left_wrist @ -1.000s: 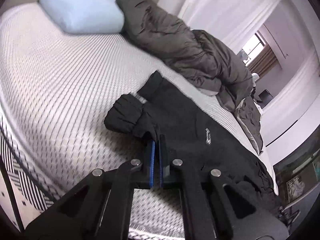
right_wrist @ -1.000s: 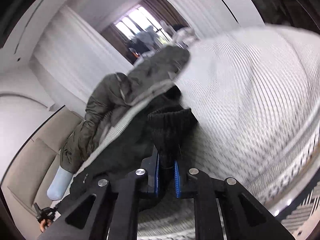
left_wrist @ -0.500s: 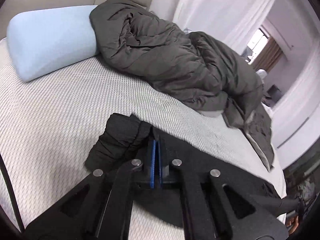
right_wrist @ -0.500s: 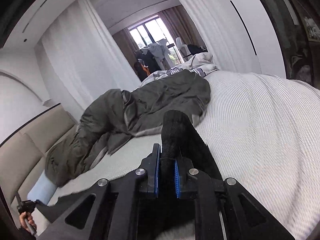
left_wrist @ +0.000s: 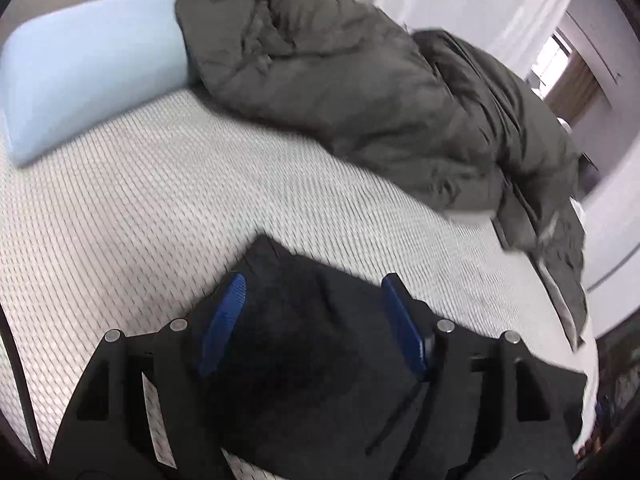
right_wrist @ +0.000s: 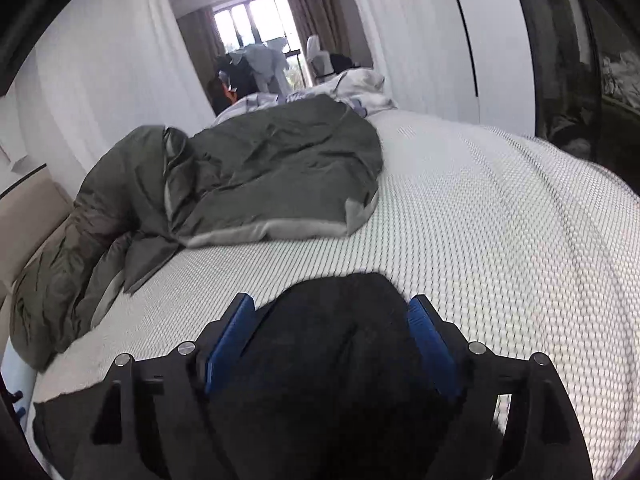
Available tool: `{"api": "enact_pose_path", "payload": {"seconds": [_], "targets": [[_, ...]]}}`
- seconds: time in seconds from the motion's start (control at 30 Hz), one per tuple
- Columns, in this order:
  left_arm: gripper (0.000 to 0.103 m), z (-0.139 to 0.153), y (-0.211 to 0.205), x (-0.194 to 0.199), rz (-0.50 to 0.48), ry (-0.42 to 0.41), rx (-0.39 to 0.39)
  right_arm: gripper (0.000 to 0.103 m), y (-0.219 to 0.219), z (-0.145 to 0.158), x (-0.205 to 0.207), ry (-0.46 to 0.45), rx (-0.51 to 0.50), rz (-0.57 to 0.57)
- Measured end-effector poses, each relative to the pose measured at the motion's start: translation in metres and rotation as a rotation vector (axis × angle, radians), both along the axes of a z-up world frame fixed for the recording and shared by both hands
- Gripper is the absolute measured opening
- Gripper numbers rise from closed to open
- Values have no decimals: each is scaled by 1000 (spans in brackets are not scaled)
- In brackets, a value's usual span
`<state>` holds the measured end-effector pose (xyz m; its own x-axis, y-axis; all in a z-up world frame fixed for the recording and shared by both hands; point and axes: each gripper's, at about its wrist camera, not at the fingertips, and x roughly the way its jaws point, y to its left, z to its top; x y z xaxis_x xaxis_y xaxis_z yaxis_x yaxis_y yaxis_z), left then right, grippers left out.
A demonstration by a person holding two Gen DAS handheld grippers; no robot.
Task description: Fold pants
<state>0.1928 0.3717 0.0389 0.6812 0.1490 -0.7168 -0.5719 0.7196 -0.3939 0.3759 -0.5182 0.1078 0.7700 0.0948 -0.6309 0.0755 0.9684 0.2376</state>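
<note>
Pants [left_wrist: 320, 340] lie on the bed [left_wrist: 120, 208], lower centre of both wrist views, black fabric doubled over itself: one fold looks laid down. Final shape is hidden under the tools, so whether more folds or smoothing remain I can't tell; probably at least one more.

Left gripper [left_wrist: 312, 320]: jaws have just been opening, blue pads stand apart either side of the folded edge, cloth between them but not pinched. Right gripper [right_wrist: 332, 340]: same, jaws just opened wide, the dark cuff end sits loose between the pads.

Both tools angle down at the mattress, low over the fabric. Grey duvet [left_wrist: 380, 92] is bunched across the upper frame, well apart from the pants; blue pillow [left_wrist: 88, 64] upper left.
</note>
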Motion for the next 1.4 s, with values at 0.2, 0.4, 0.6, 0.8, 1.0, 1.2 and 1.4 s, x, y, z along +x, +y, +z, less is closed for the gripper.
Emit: {"api": "enact_pose_path", "payload": {"seconds": [0.2,0.4,0.6,0.8,1.0,1.2,1.4], "targets": [[68,-12,-59,-9,-62,5,-9,81,39,-1,-25,48,1,97],[70,-35,-90,-31,-8,2,-68,90,55,-18,-61,36,151,123],[64,-66,-114,3,-101,166,38,90,79,-44,-61,130,43,228],[0,-78,-125,38,-128,268,204,90,81,-50,-60,123,75,257],[1,-54,-98,35,-55,253,213,90,81,-57,-51,126,79,268],[91,-11,-74,26,-6,199,374,90,83,-52,-43,103,92,290],[91,-31,-44,82,-138,447,417,90,88,-53,-37,105,73,311]]}}
